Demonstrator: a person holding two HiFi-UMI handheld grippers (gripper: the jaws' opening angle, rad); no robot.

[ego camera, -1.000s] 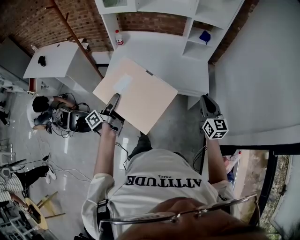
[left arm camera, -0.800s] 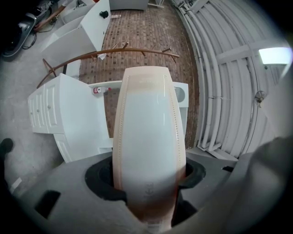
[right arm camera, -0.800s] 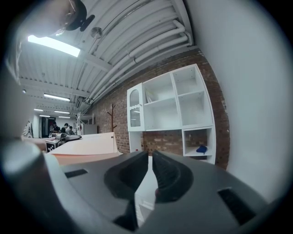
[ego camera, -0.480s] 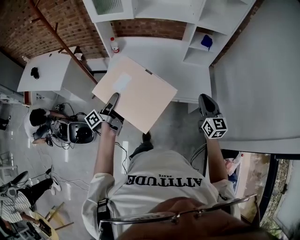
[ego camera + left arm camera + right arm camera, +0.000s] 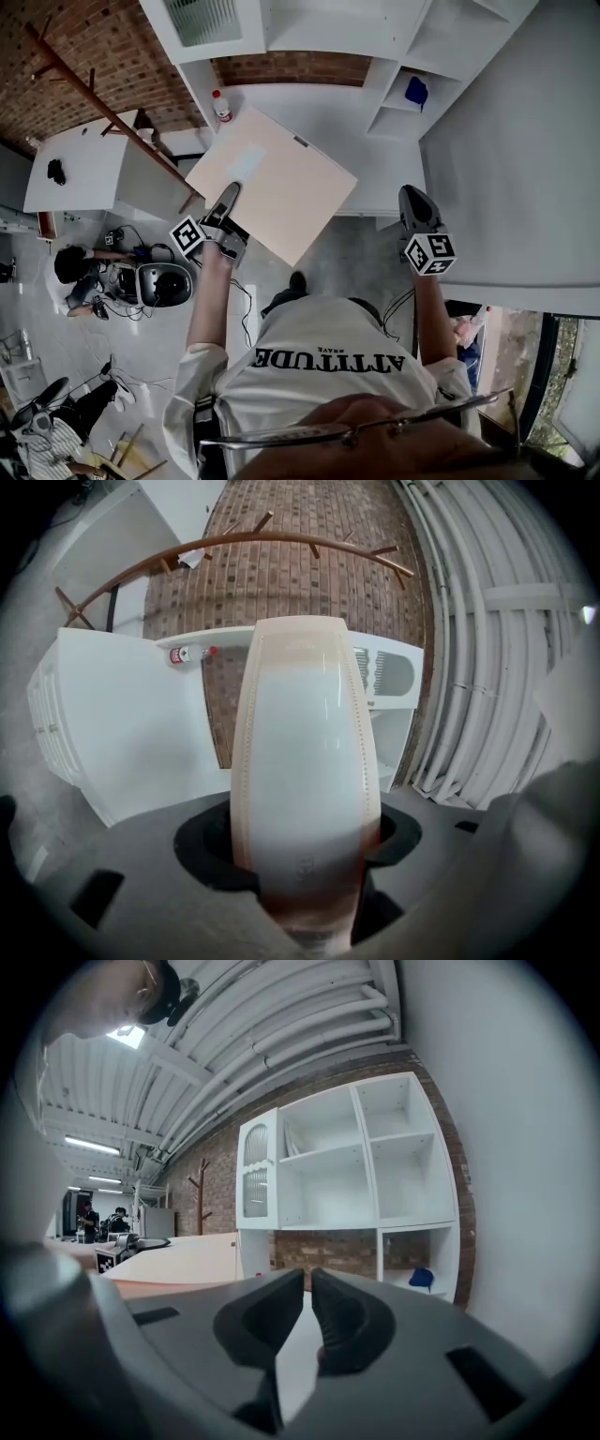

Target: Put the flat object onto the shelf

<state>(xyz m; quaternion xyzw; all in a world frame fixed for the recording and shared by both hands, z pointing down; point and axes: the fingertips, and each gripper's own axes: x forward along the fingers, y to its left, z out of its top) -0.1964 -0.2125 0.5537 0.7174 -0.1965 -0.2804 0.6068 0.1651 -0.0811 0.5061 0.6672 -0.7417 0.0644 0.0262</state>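
The flat object (image 5: 272,183) is a wide, thin tan board with a pale label, held out level in front of me. My left gripper (image 5: 225,202) is shut on its near left edge. In the left gripper view the board (image 5: 305,780) runs out from between the jaws and hides the middle of the scene. The white shelf unit (image 5: 309,103) stands just beyond the board, with open compartments (image 5: 347,1162) in the right gripper view. My right gripper (image 5: 412,202) hangs to the board's right, apart from it. Its jaws (image 5: 307,1312) are shut with nothing between them.
A red-capped bottle (image 5: 221,105) stands on the shelf's lower surface at the left. A blue thing (image 5: 416,92) lies in a right compartment. A wooden coat rack (image 5: 94,84) and white cabinet (image 5: 84,173) are left, a white wall (image 5: 516,169) right. Someone sits on the floor (image 5: 70,267).
The shelf unit has come nearer in the head view as I walked forward. Both grippers went along with me, and the board stays in the left gripper's grip.
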